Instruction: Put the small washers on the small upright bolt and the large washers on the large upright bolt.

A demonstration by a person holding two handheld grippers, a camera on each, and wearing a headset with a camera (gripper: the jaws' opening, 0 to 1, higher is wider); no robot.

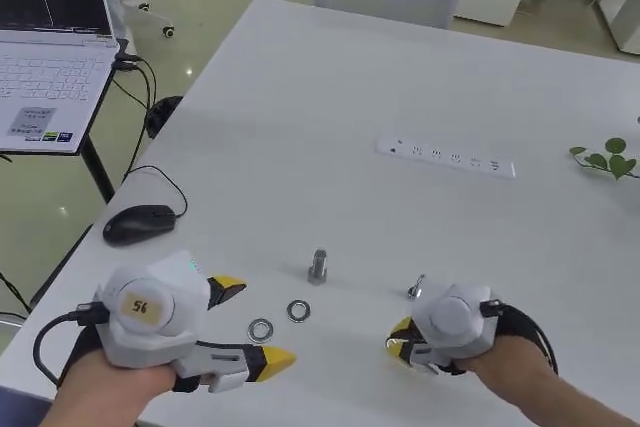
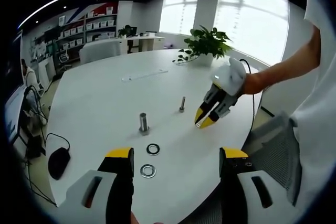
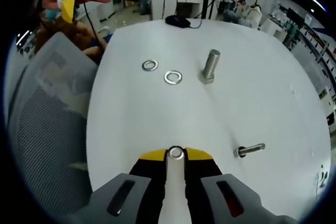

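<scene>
Watching through the feeds, I saw the right gripper (image 3: 176, 157) clamped shut on a small washer (image 3: 176, 152), the ring pinched at its yellow tips. The left gripper (image 2: 176, 155) had its jaws spread wide, holding nothing. In its own view the nearer large washer (image 2: 148, 171) lay flat on the table (image 2: 105, 93) within the gap between those jaws, and I could not tell how high the jaws were above it. The farther large washer (image 2: 153, 149) lay just beyond the tips, apart from the first.

Past the washers stood the large bolt (image 2: 143, 123), upright and bare. The small bolt (image 2: 182, 103) stood to its right, also bare, close by the right gripper's tips.

Both washers lay near the table's front edge, with a mesh chair (image 3: 47, 129) just off that edge. Beyond the bolts the white top ran open to a power strip (image 1: 445, 157). A mouse (image 1: 140, 224) sat by the left edge, and a laptop (image 1: 50, 47) on a side stand.

My left hand (image 1: 110, 377) gripped its tool from behind, jaws pointing right. My right hand (image 1: 510, 372) came in from the lower right, its gripper angled tips-down toward the table.
</scene>
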